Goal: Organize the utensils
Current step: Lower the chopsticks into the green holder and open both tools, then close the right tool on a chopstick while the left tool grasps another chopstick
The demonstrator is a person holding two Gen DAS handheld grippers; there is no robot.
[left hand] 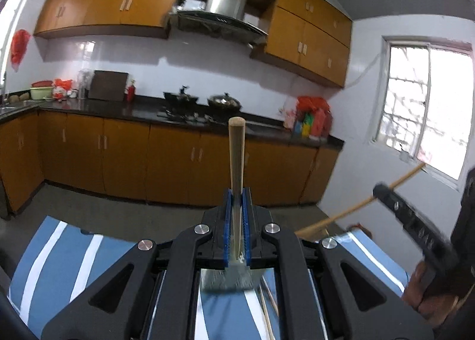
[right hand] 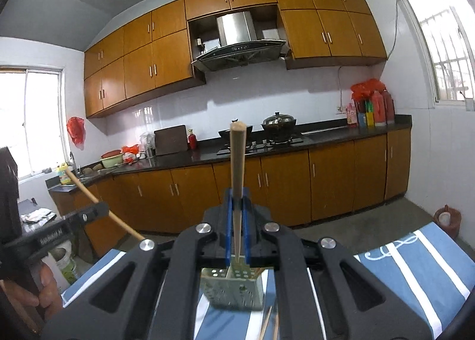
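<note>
Wood, plastic, steel and cloth

The left gripper (left hand: 236, 191) and right gripper (right hand: 236, 191) were matt black plastic with blue ribbed pads and shiny metal bolts. Each clamped a smooth, pale wooden stick (left hand: 236, 156) (right hand: 237, 159). The tablecloth (left hand: 59, 251) was soft blue-and-white cloth. Cabinets (right hand: 166, 52) looked like satin orange wood, the range hood (right hand: 237, 28) brushed steel, the countertop (right hand: 326, 133) glossy black.
</note>
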